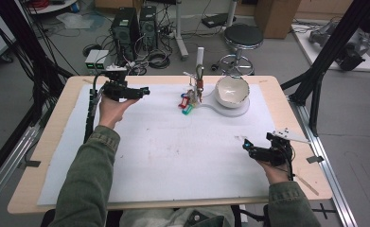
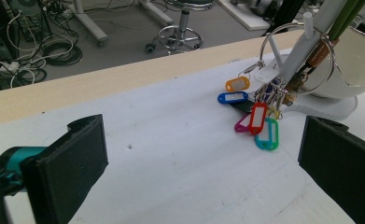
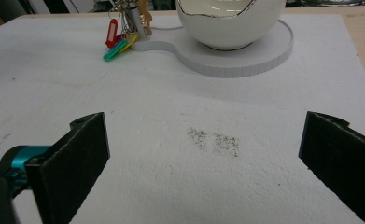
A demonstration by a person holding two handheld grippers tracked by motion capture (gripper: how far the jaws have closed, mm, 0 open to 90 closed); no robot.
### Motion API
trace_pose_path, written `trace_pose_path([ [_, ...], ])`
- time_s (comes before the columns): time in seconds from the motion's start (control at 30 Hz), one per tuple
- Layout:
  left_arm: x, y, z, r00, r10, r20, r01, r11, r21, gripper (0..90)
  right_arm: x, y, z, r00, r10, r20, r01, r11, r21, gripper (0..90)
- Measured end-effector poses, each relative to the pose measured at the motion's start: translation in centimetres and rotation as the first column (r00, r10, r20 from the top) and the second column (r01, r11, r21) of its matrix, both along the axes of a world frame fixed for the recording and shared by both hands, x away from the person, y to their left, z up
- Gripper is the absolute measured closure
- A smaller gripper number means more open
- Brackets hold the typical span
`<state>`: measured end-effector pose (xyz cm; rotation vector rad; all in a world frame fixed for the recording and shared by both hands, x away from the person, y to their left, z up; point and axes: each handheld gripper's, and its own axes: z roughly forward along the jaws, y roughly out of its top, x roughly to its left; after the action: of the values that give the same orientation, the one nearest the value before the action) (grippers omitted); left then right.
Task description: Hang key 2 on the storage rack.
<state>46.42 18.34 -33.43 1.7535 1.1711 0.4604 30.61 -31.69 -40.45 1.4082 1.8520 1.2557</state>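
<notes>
The worktop [image 1: 55, 142] carries a white foam sheet [image 1: 173, 151] over nearly all of its top. At the far side of the sheet sits a flat white stand [image 1: 230, 109] with a white bowl [image 1: 232, 91] on its round end and an upright peg [image 2: 306, 44] on its narrow end. A large metal ring [image 2: 298, 60] hangs over that peg, and from it a bunch of keys with coloured plastic tags [image 2: 257, 119] spills down onto the sheet beside the stand's narrow end.

The left gripper [image 1: 142, 91] is held at the far left of the sheet, jaws spread wide and holding nothing, pointed toward the key bunch but well apart from it. The right gripper [image 1: 245, 144] rests near the right front of the sheet, also spread wide with nothing in it, well apart from the stand.

By my reading the work has barely begun: the key ring is on its peg, untouched, and the approach, the grasp and the lift off the peg are all left to do. The left gripper looks the likelier to go first.

Hard to make out: the count of keys and tags, since they overlap; at least 6 tags show. The peg's top is cut off in the left gripper view. 2 faint grey smudges [image 3: 214, 141] mark the sheet.
</notes>
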Motion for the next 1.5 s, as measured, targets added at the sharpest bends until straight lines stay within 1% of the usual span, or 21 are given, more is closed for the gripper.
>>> trace_pose_path([
  [0.1, -0.3, 0.4, -0.5, 0.9997, 0.011, -0.021, -0.01, 0.9999, 0.012, 1.6, 0.0, 0.0, 0.0, 1.0, -0.003, -0.003, 0.003, 1.0, 0.001, 1.0],
  [0.2, -0.8, 0.7, -0.8, 0.9993, 0.018, -0.031, -0.018, 0.9995, 0.025, 1.6, 0.0, 0.0, 0.0, 1.0, -0.002, -0.003, 0.002, 1.0, 0.0, 1.0],
  [0.23, -0.9, 0.8, -0.9, 0.9993, 0.014, -0.035, -0.013, 0.9993, 0.036, 1.6, 0.0, 0.0, 0.0, 1.0, -0.002, -0.003, 0.002, 1.0, -0.001, 1.0],
  [0.27, -1.1, 0.8, -0.9, 0.9993, 0.017, -0.033, -0.016, 0.9993, 0.035, 1.6, 0.1, 0.0, 0.0, 1.0, -0.002, -0.004, 0.002, 1.0, 0.0, 1.0],
  [0.37, -1.7, 1.1, -1.0, 0.9995, 0.015, -0.03, -0.013, 0.9986, 0.051, 1.6, 0.1, 0.1, 0.0, 1.0, 0.0, -0.005, 0.0, 1.0, 0.001, 0.9],
  [0.5, -2.6, 1.7, -1.3, 0.9996, 0.022, -0.017, -0.021, 0.9992, 0.034, 1.6, 0.0, 0.1, 0.0, 1.0, 0.0, -0.004, 0.0, 1.0, 0.0, 1.0],
  [0.57, -3.3, 2.1, -1.6, 0.9995, 0.031, -0.009, -0.031, 0.9994, 0.013, 1.6, 0.0, 0.1, 0.0, 1.0, 0.0, -0.004, 0.0, 1.0, 0.002, 0.9],
  [0.73, -4.9, 3.1, -2.5, 0.9991, 0.042, 0.005, -0.042, 0.9991, -0.005, 1.6, 0.1, 0.1, -0.1, 1.0, -0.001, -0.003, 0.001, 1.0, -0.003, 1.0],
  [0.8, -5.4, 3.3, -2.9, 0.999, 0.044, 0.008, -0.044, 0.999, -0.003, 1.6, 0.2, 0.2, -0.1, 1.0, -0.003, -0.005, 0.003, 1.0, -0.004, 1.0],
  [0.9, -6.2, 3.7, -3.6, 0.9991, 0.04, 0.012, -0.04, 0.9991, -0.012, 1.6, 0.3, 0.3, -0.2, 1.0, -0.003, -0.008, 0.003, 0.9999, -0.01, 1.0],
  [1.0, -6.9, 4.0, -4.2, 0.999, 0.042, 0.014, -0.042, 0.9991, -0.007, 1.6, 0.3, 0.3, -0.2, 0.9999, -0.007, -0.01, 0.007, 0.9999, -0.009, 1.0],
  [1.17, -8.1, 4.5, -4.7, 0.9985, 0.048, 0.025, -0.047, 0.9988, -0.01, 1.6, 0.3, 0.3, -0.2, 0.9998, -0.012, -0.013, 0.012, 0.9999, -0.008, 1.0],
  [1.2, -8.3, 4.7, -4.7, 0.9984, 0.048, 0.032, -0.047, 0.9988, -0.01, 1.6, 0.3, 0.3, -0.2, 0.9998, -0.013, -0.012, 0.013, 0.9999, -0.009, 1.0],
  [1.27, -8.8, 5.1, -4.7, 0.9979, 0.049, 0.042, -0.048, 0.9985, -0.025, 1.6, 0.3, 0.3, -0.2, 0.9998, -0.015, -0.01, 0.015, 0.9998, -0.014, 1.0],
  [1.33, -9.5, 5.4, -4.6, 0.9962, 0.049, 0.072, -0.047, 0.9985, -0.03, 1.6, 0.3, 0.3, -0.2, 0.9998, -0.018, -0.011, 0.018, 0.9997, -0.013, 0.9],
  [1.37, -9.8, 5.5, -4.6, 0.995, 0.048, 0.087, -0.045, 0.9982, -0.041, 1.6, 0.3, 0.3, -0.2, 0.9998, -0.02, -0.009, 0.02, 0.9997, -0.015, 0.9],
  [1.43, -10.3, 5.8, -4.6, 0.9938, 0.047, 0.101, -0.042, 0.9979, -0.049, 1.6, 0.2, 0.3, -0.2, 0.9997, -0.022, -0.008, 0.022, 0.9997, -0.014, 1.0],
  [1.5, -10.8, 6.2, -4.8, 0.9934, 0.048, 0.105, -0.043, 0.9979, -0.048, 1.6, 0.3, 0.3, -0.2, 0.9997, -0.022, -0.005, 0.022, 0.9996, -0.016, 1.0],
])
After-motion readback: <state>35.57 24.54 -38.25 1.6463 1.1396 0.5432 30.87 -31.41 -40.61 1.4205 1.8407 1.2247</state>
